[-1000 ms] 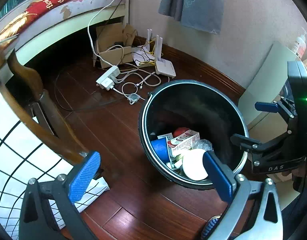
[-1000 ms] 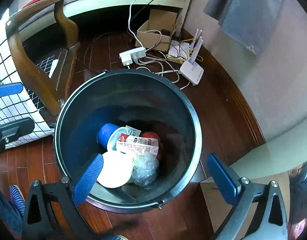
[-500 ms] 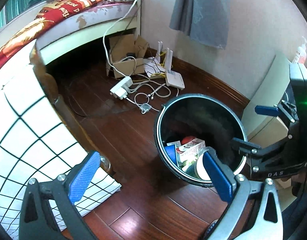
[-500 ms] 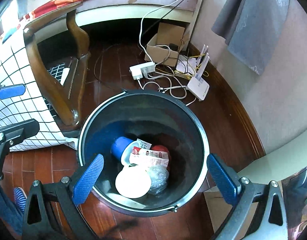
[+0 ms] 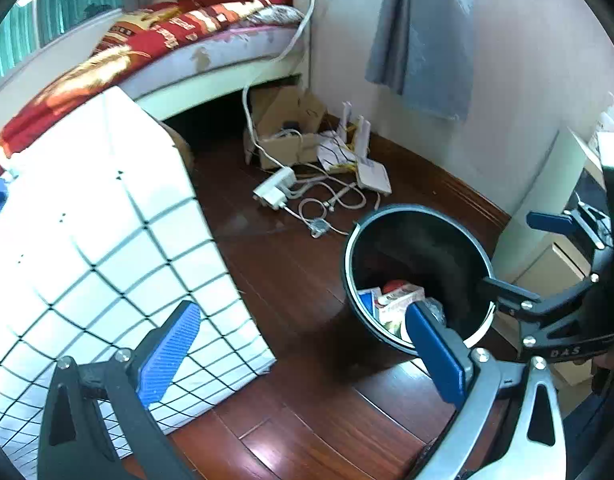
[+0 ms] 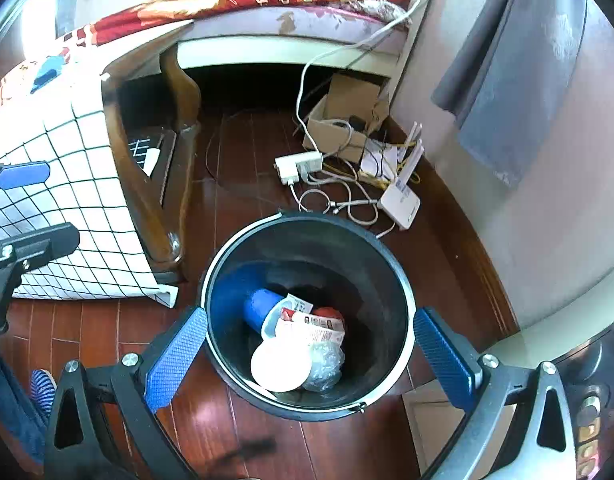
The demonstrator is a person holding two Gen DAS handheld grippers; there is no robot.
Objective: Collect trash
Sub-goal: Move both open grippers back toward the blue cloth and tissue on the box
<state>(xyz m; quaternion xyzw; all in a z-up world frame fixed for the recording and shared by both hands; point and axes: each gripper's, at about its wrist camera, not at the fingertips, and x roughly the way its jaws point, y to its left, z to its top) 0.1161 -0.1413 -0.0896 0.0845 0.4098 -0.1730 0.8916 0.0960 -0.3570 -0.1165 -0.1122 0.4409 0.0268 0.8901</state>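
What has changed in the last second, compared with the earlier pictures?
Both hand-held grippers, left and right, drew up and back from the bin, which looks smaller now. Nothing was gripped or released. The jaws stay open and empty, and the trash lies unchanged inside.

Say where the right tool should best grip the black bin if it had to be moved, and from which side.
Probably the rim of the black bin, from straight above. The bin stands upright and open, and its round body looks wider than the open right tool, so spanning it seems unlikely. One finger inside the wall and one outside should pinch the thin lip; the near edge is closest, above the white lid.
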